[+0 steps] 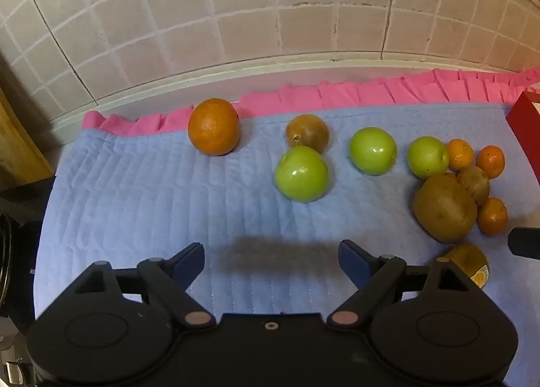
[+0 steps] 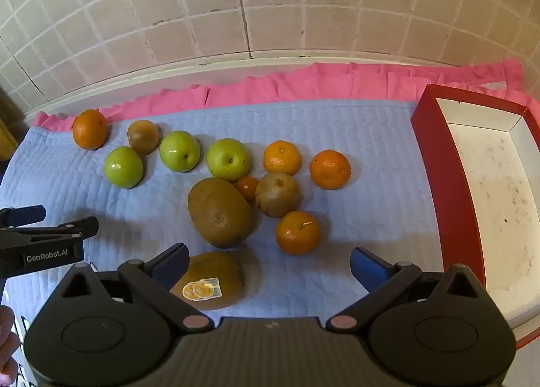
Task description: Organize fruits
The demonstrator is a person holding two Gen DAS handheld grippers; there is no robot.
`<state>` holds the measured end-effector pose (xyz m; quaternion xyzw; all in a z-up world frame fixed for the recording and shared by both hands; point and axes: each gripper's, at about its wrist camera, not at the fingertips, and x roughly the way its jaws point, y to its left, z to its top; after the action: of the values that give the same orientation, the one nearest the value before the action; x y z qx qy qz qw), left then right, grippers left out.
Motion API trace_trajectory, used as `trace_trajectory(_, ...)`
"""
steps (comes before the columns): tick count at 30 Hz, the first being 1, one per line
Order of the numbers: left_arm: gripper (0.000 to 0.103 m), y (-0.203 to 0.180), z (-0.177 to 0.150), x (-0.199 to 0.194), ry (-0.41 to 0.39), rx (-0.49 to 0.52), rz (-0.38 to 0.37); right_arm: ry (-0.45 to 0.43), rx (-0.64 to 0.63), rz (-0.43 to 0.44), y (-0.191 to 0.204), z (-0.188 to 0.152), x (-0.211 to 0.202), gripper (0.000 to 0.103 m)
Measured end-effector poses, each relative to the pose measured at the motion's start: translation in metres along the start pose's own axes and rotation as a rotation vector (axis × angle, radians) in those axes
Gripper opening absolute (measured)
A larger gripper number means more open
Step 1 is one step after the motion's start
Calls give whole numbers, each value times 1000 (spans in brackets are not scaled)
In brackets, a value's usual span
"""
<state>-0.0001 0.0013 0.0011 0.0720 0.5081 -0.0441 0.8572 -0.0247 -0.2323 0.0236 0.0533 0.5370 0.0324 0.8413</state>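
Observation:
Fruits lie on a blue quilted mat point(image 1: 141, 198). In the left wrist view: a large orange point(image 1: 213, 126), a brown fruit point(image 1: 307, 133), three green apples point(image 1: 301, 173), a big kiwi point(image 1: 444, 207) and small tangerines point(image 1: 492, 216). My left gripper point(image 1: 271, 264) is open and empty above bare mat. In the right wrist view my right gripper point(image 2: 268, 267) is open and empty, over a stickered kiwi point(image 2: 211, 280), with a big kiwi point(image 2: 219, 213) and a tangerine point(image 2: 297, 232) just ahead. The left gripper point(image 2: 50, 218) shows at the left edge.
A red box with a white, empty inside point(image 2: 486, 191) stands at the mat's right edge; its corner shows in the left wrist view point(image 1: 526, 123). A pink cloth point(image 2: 337, 83) lines the back under a tiled wall point(image 2: 270, 9). A wooden board point(image 1: 17, 147) stands at far left.

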Motion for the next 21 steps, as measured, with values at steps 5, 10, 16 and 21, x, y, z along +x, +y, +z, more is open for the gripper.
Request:
trace_trajectory(5,101,-3,6,0,7,-1,30,6,-2,-15,6,2,-1,103)
trace_trajectory(10,101,0,2,2,-9,-14,25,-3,4,-7,3,0,-7,103)
trace_trajectory(16,101,0,1,1,-12,-19,24,-8,0,12,4,0,-6,103)
trace_trajectory(21,101,1,1,0,-15,-24,20,-3,3,31,5,-2,-6,103)
